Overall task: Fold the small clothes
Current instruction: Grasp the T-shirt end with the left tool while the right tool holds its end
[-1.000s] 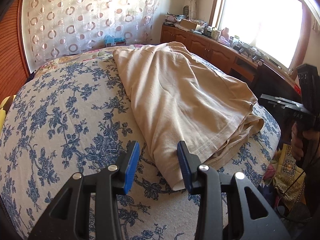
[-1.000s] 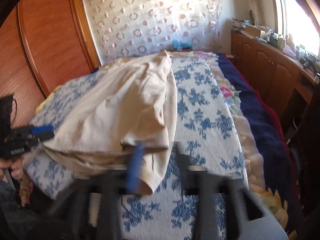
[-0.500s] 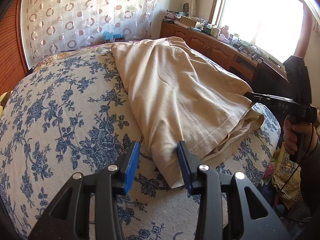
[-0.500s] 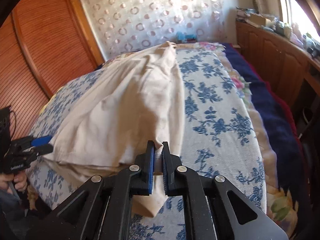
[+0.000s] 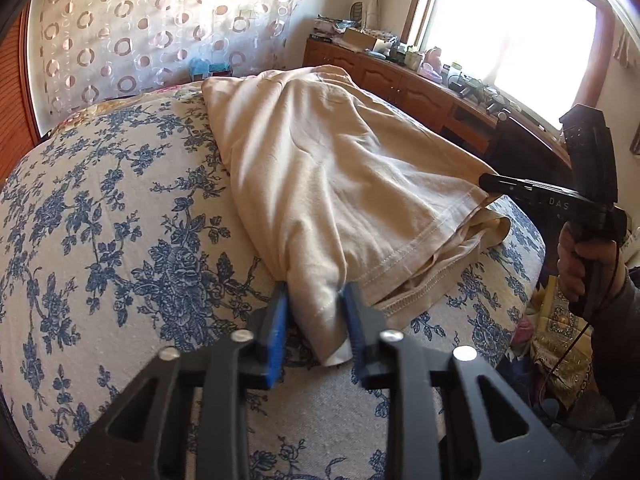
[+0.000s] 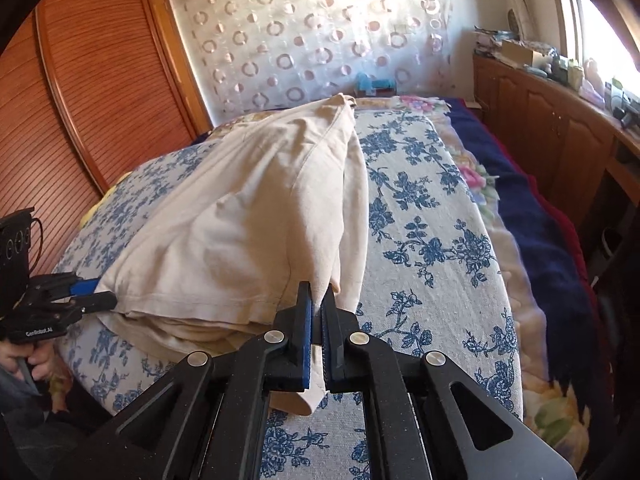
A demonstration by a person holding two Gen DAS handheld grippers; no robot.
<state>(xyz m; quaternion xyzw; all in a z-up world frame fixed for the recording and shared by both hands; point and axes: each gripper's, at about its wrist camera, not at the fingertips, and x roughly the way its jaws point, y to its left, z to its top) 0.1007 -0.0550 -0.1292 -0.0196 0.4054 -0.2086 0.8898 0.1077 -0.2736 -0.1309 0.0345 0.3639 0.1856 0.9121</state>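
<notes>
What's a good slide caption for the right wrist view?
Right tool pinching a corner of the beige cotton garment on the blue floral bedspread.

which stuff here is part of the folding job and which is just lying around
In the job:
beige garment
right gripper, clamped on its corner
left gripper, fingers around the other corner
floral bedspread, the work surface

Lying about:
sideboard clutter
navy blanket
curtain

The left hand-held gripper (image 5: 316, 328) has a corner of the beige garment (image 5: 340, 184) between its blue pads (image 5: 276, 336), on the flowered bed (image 5: 120, 220). The right hand-held gripper (image 5: 492, 182) touches the garment's right edge.
</notes>
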